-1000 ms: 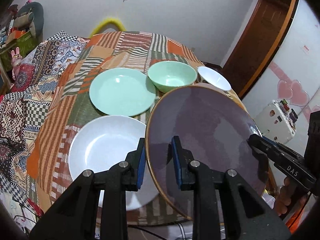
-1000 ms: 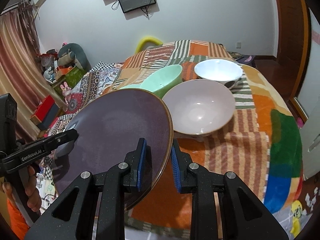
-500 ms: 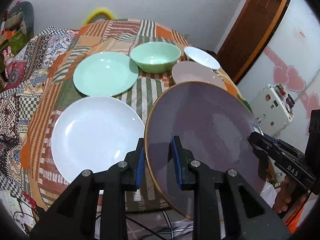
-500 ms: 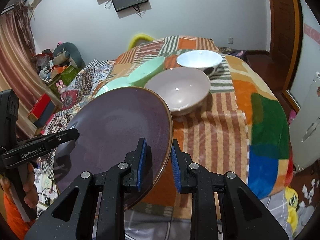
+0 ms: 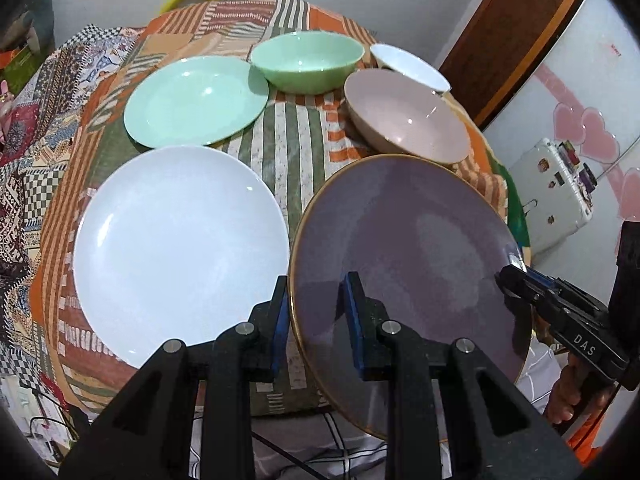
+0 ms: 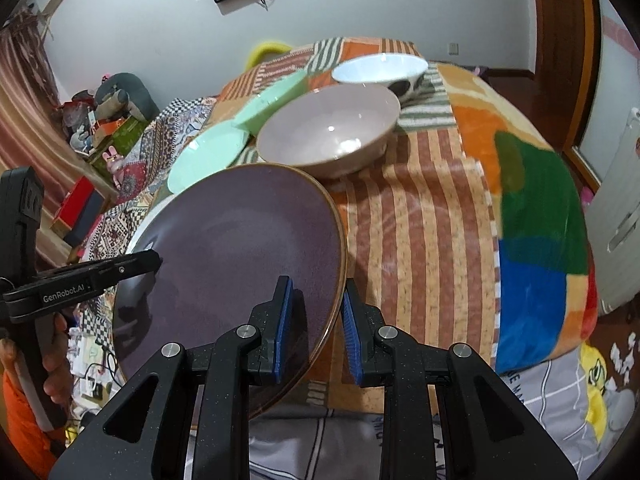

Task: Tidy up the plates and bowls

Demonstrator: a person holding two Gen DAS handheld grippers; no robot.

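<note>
A purple plate with a gold rim [image 5: 408, 264] [image 6: 240, 248] hangs tilted over the near edge of the table, held from two sides. My left gripper [image 5: 316, 292] is shut on its left rim. My right gripper [image 6: 316, 292] is shut on its right rim and shows in the left wrist view as a black tip [image 5: 516, 280]. On the cloth lie a white plate [image 5: 176, 248] just left of the purple one, a green plate [image 5: 196, 100], a green bowl [image 5: 308, 60], a pink bowl [image 5: 404, 116] [image 6: 328, 128] and a white bowl [image 5: 408, 66] [image 6: 380, 68].
The round table wears a striped patchwork cloth [image 6: 420, 208] with bare cloth to the right of the purple plate. A white door with pink hearts [image 5: 580, 128] and a wooden door [image 5: 520, 32] stand to the right. Boxes and toys [image 6: 104, 132] crowd the floor at the left.
Both grippers have come down and nearer to the table with the purple plate. The pink bowl, hidden behind the plate before, now shows in the left wrist view.
</note>
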